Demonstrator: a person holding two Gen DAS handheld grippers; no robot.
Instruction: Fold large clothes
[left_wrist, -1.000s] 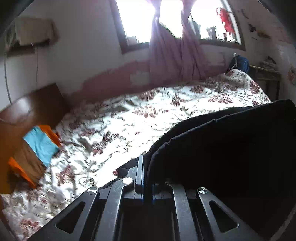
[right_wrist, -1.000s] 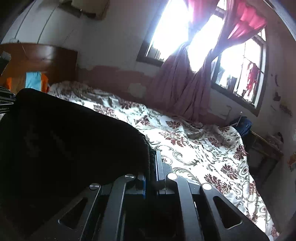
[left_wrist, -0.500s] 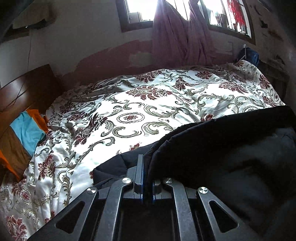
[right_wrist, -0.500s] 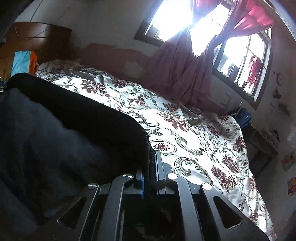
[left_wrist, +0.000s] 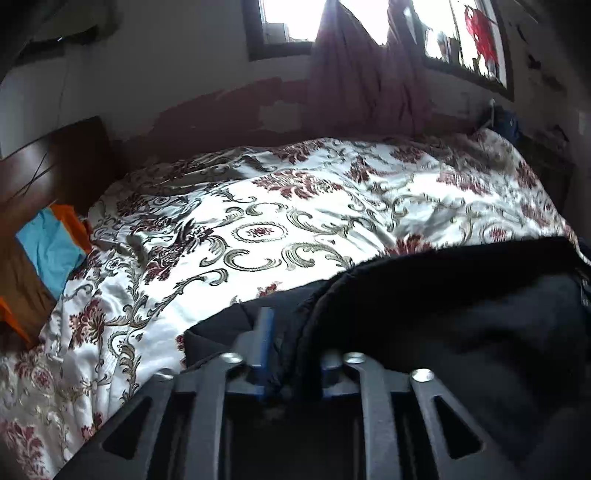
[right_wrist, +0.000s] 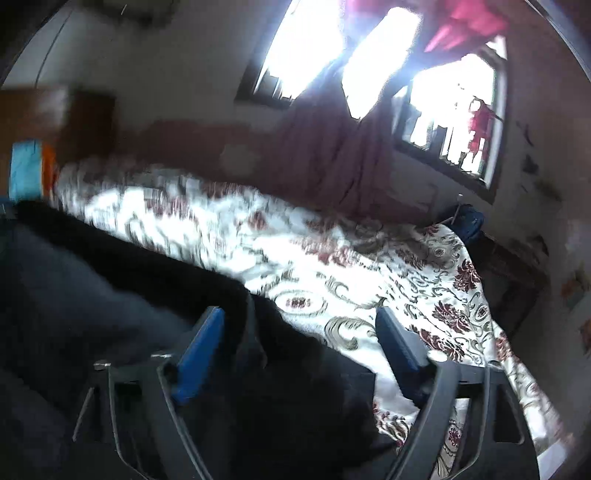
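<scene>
A large black garment (left_wrist: 461, 314) lies on the flowered bedspread (left_wrist: 280, 206), filling the lower right of the left wrist view. My left gripper (left_wrist: 291, 350) has parted a little, and a fold of the black cloth still sits between its blue pads. In the right wrist view the same garment (right_wrist: 110, 295) covers the lower left. My right gripper (right_wrist: 299, 332) is wide open, its blue pads (right_wrist: 199, 343) spread apart, with the garment's edge lying loose between them.
A wooden headboard (left_wrist: 48, 162) with blue and orange cloth (left_wrist: 48, 251) stands at the left. A window with pink curtains (left_wrist: 369, 74) is on the far wall. A dark bag (right_wrist: 467, 218) sits by a low table at the bed's far right corner.
Both grippers lowered the garment onto the bed. My right gripper opened wide and let go of the cloth. My left gripper's jaws parted slightly.
</scene>
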